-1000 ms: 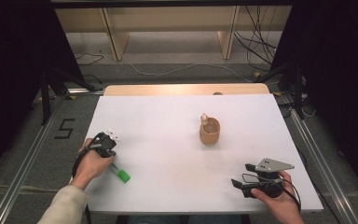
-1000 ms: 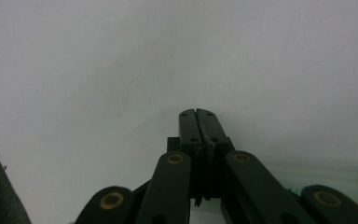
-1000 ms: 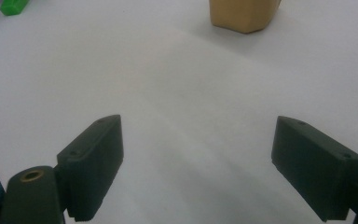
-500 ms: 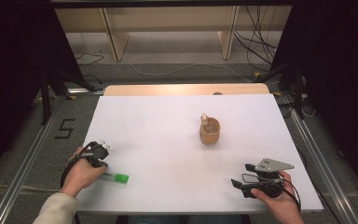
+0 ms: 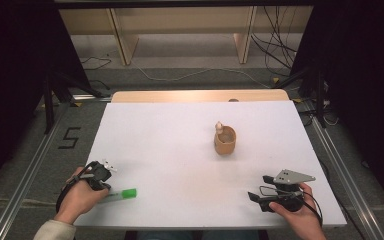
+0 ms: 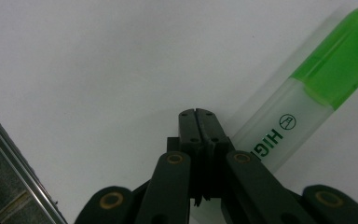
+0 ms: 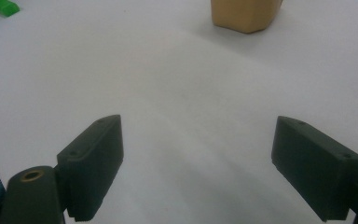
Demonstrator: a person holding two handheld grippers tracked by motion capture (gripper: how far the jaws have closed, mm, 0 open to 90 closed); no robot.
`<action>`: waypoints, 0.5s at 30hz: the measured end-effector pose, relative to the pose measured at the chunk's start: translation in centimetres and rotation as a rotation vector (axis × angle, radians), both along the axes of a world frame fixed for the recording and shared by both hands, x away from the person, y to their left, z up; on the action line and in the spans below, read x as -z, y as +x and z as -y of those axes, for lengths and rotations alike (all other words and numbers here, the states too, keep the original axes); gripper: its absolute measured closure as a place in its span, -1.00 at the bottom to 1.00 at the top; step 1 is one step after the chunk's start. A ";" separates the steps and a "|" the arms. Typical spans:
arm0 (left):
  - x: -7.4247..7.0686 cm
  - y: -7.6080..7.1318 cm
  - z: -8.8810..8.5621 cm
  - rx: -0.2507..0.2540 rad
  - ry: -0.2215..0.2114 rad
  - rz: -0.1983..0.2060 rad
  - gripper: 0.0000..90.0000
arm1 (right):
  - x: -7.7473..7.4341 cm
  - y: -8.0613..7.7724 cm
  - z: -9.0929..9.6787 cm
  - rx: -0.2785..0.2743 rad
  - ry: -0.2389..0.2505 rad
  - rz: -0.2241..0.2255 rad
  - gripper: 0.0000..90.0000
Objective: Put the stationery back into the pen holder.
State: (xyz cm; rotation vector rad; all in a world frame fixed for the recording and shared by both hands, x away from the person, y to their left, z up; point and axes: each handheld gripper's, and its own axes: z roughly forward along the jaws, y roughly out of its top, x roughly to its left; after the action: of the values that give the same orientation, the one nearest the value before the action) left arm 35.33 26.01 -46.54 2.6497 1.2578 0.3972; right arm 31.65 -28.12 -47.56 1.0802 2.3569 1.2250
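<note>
The left gripper, jaws closed and empty, is hovering at the near-left beside the green highlighter. Open before gripping its barrel. The right gripper is idling open.

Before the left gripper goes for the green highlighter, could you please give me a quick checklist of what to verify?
1. Left gripper jaws apart to take the pen: not ok, they are pressed shut with nothing between them.
2. Green highlighter within reach: ok, it lies flat on the white table just beside the shut jaws.
3. Highlighter cap on: ok, the green cap is seated.
4. Right gripper free: ok, its jaws stand wide open over bare table.
5. Wooden cup out of the way: ok, it stands upright far from the pen.
6. What stands in the cup: cannot tell.
</note>
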 end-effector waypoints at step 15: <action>-0.2 0.1 -0.3 0.021 -0.007 0.025 0.88 | 0.0 0.0 0.0 0.000 -0.003 -0.004 -0.61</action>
State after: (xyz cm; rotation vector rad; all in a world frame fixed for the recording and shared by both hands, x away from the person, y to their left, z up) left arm 35.42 26.26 -46.36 2.6414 1.2202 0.4203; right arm 31.67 -28.09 -47.57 1.0824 2.3605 1.2206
